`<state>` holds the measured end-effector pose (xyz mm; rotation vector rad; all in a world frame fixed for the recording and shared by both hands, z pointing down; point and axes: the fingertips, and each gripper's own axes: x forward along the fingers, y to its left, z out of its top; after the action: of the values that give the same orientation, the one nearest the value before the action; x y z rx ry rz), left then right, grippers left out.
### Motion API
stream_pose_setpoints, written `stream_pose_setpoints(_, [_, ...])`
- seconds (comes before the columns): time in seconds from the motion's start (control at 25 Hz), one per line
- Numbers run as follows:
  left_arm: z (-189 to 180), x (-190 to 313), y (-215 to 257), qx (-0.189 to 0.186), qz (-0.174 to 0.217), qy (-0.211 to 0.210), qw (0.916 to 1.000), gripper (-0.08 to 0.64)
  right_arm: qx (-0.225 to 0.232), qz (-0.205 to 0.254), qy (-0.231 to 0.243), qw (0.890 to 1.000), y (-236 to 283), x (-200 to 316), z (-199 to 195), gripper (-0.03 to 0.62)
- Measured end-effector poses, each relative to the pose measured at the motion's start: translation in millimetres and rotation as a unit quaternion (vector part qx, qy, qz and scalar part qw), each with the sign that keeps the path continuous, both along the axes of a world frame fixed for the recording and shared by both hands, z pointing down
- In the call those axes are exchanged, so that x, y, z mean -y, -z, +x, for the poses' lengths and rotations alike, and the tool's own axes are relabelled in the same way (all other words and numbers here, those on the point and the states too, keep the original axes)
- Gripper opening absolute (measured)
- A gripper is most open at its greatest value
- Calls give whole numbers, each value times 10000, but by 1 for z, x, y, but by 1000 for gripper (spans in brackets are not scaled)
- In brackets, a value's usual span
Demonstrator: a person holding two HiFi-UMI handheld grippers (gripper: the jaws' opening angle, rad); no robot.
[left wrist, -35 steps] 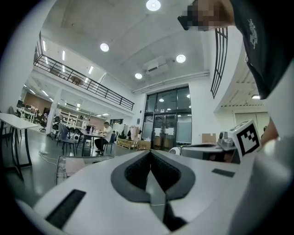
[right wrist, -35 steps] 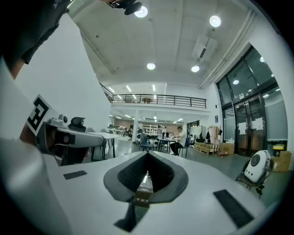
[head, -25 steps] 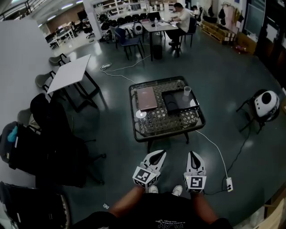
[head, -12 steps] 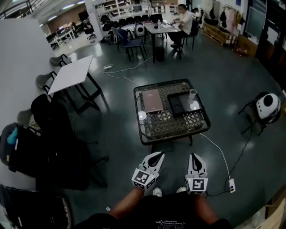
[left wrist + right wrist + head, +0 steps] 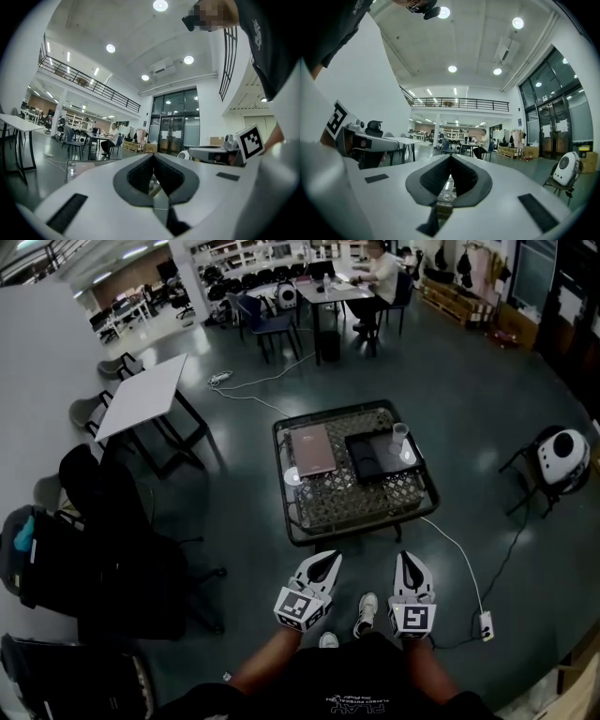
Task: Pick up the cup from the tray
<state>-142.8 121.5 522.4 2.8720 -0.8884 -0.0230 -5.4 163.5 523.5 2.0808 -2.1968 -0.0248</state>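
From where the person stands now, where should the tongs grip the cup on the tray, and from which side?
Probably its side wall, right tongs level, from the table's right edge: the cup stands upright at the tray's far right corner, nearest that edge.

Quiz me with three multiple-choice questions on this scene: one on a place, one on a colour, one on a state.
1. Where is the cup?
A. on the floor
B. on the tray
C. in a gripper

2. What colour is the tray?
A. white
B. black
C. red

3. How is the right gripper?
A. shut and empty
B. wide open
C. shut on the cup

Answers:
1 B: the head view shows it at the tray's far right corner.
2 B: it looks black in the head view.
3 A: in the right gripper view its jaws meet with nothing between them.
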Motion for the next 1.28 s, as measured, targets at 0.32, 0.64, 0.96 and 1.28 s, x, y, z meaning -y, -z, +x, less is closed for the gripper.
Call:
stream_pose_setpoints(0.32, [47,39,4,131,92,3,9999,9,75,1,218,9997,0,41,35,9])
stream_pose_setpoints(0.64, [90,71,-1,283,94,61,9995,9,124,-107,343,9993,-6,80,72,9])
stream_pose_setpoints(0.96, [112,95,-3,361,45,245,9990,9,220,-97,533,9983,-7,113,97,9])
stream_pose_setpoints(1.28, [120,115,-3,385,75,437,9983,9,338,-92,743,9966,-9,141,108,9])
